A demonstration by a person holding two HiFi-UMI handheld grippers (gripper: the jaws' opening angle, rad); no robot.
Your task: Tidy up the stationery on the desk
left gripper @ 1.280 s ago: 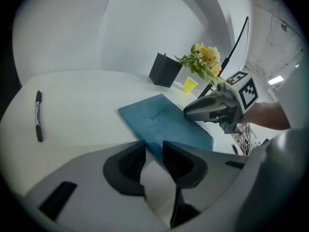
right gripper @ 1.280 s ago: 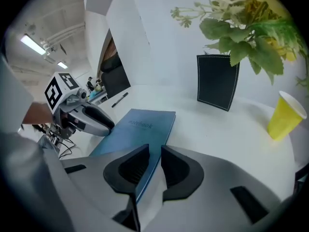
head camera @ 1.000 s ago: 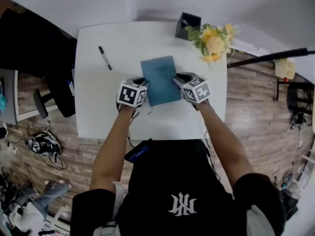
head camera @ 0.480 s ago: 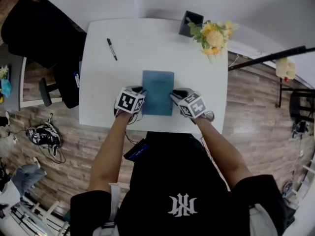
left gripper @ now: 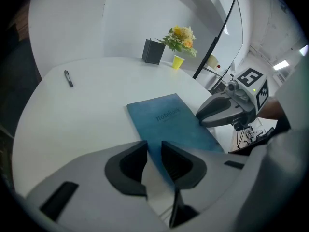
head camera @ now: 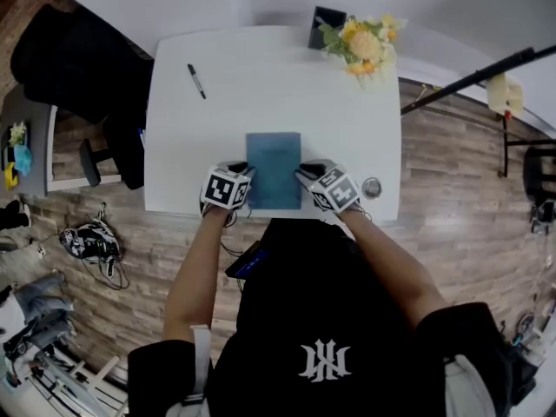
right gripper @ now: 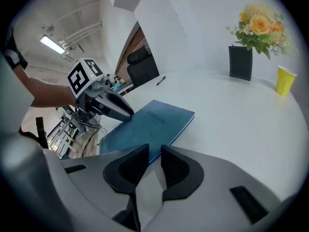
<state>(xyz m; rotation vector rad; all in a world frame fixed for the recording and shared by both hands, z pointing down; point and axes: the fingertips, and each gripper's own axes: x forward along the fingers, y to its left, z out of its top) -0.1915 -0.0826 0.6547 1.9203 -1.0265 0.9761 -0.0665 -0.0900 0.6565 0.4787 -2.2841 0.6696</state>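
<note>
The right hand-held gripper (right gripper: 154,152) clamps the blue notebook (right gripper: 149,124) at its edge on the desk (right gripper: 236,120).

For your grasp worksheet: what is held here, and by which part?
The blue notebook: left gripper clamps its left edge, right gripper its right edge.

Flowers (head camera: 360,42) up at the far edge of the surface (head camera: 261,85), yellow and orange heads over green leaves. Just beside them, a yellow cup (right gripper: 285,79), upright. Down at the near right corner sits a small round metal thing (head camera: 372,187); what it is, I can't tell. Off the left side, a black chair (head camera: 74,59). Wood floor (head camera: 452,172) all around, with a tangle of cables (head camera: 87,243) lying on it to the left. On the right, a black pole (head camera: 469,78) slants across, and a pale yellow object (head camera: 506,94) sits by its far end.
</note>
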